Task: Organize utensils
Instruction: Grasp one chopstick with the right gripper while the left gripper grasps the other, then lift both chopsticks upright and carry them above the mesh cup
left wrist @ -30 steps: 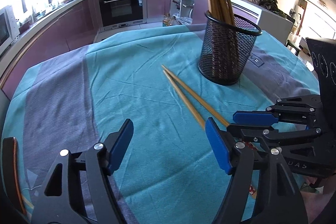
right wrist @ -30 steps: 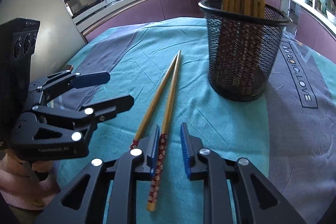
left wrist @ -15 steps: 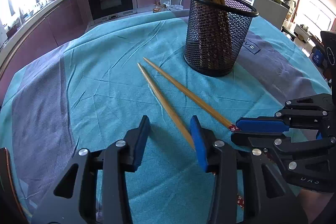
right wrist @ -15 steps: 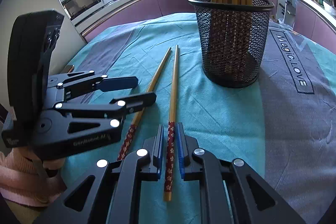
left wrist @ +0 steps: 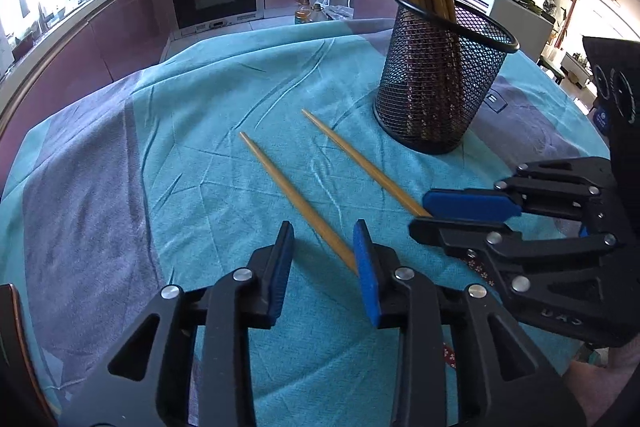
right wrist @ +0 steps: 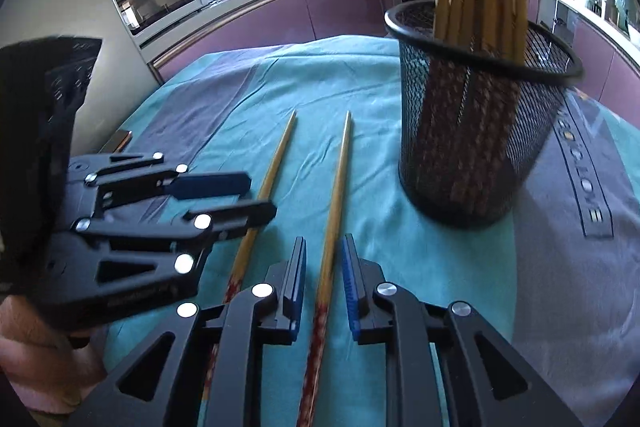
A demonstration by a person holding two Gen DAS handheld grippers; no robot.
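Two loose chopsticks lie side by side on the teal-covered bench (left wrist: pixel 208 99), just near of the mesh holder (left wrist: pixel 440 83), which already stands full of others. The left gripper (left wrist: pixel 322 259) has slid in over the left chopstick (left wrist: pixel 296 195), and its jaws have just been closing; they now stand apart, with the stick passing by the right pad rather than clamped. The right gripper (right wrist: pixel 323 277) straddles the right chopstick (right wrist: pixel 334 211); its jaws have eased slightly apart, and small gaps show on both sides. Neither stick is secured, so both lifts to the holder look still ahead.
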